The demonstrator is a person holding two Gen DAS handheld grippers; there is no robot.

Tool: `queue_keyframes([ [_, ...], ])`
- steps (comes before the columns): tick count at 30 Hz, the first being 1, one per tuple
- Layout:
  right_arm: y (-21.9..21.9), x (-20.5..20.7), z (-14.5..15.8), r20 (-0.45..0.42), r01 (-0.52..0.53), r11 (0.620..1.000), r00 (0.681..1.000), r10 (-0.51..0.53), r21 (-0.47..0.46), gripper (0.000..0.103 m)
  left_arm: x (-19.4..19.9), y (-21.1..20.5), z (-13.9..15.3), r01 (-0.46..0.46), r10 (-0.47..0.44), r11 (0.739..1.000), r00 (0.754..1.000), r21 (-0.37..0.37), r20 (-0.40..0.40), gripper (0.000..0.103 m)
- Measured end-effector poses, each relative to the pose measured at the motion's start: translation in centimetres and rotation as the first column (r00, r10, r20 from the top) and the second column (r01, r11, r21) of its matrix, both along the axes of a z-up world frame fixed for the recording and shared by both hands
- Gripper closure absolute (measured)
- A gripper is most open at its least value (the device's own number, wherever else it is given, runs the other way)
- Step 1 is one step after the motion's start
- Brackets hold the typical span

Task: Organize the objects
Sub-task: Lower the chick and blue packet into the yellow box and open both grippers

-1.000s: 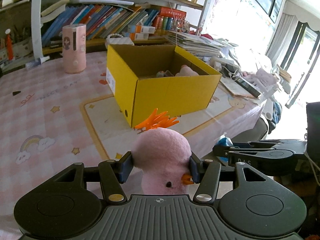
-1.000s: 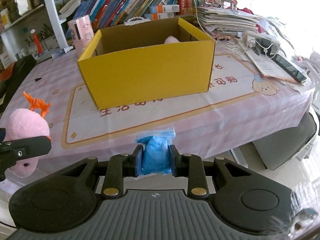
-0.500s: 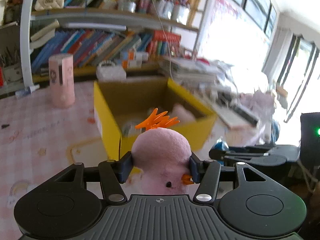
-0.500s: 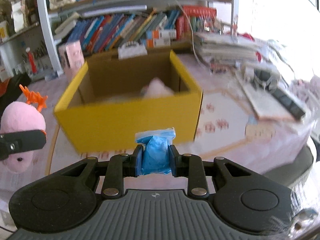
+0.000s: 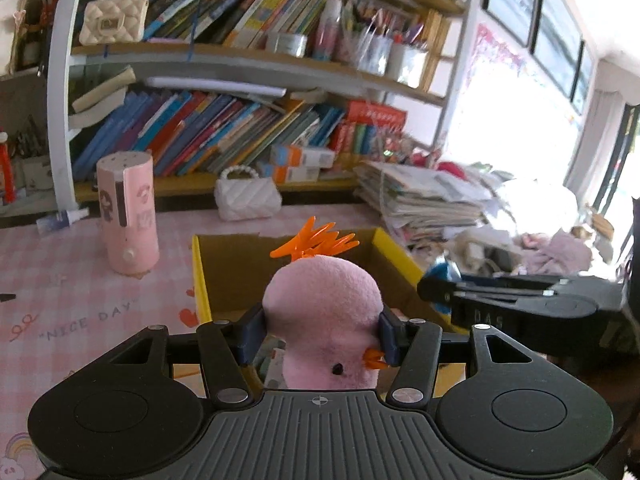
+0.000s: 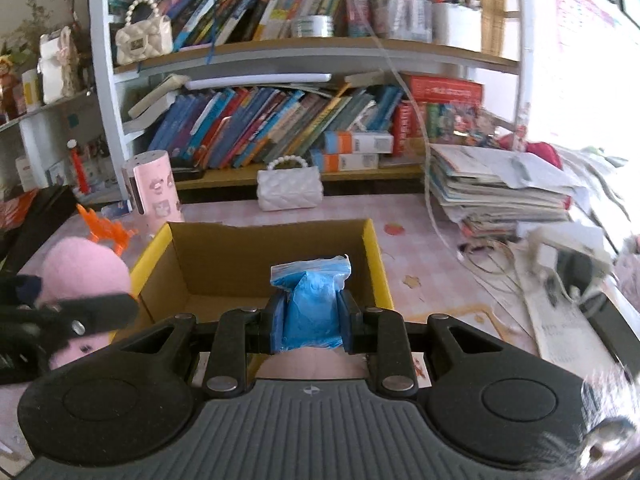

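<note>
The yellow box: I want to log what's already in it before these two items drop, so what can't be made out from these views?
- Yellow box floor: right wrist view, hidden by the blue bag and right gripper.
- Box contents: left wrist view, mostly blocked by the pink plush toy in the left gripper.
- Box front wall: hidden behind both grippers.

"NICE DAY" in grey letters on the pink checked worktop cloth (image 5: pixel 86 320), lower left of the left wrist view. "DAS" embossed on the side of the right claw (image 5: pixel 440 292), right of the same view. Red box (image 6: pixel 444 90) on the shelf, upper right of the right wrist view, has white print, too blurred to read. Book spines unreadable.
</note>
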State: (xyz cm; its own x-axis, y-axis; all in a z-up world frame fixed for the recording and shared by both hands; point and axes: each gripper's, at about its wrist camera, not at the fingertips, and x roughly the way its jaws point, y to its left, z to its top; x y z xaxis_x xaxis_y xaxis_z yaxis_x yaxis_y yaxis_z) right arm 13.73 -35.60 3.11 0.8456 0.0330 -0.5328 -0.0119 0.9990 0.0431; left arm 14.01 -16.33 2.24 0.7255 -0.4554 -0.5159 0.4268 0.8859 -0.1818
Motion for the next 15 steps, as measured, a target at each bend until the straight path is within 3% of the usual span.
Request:
queue_keyframes([
  [15,0.0,7.9,-3.7,-0.135,-0.173,0.985,0.975,0.174,0.018,0.078,5.5,-3.8,-4.4,-0.091,0.108,0.980,0.990,0.177,-0.088,0.048],
])
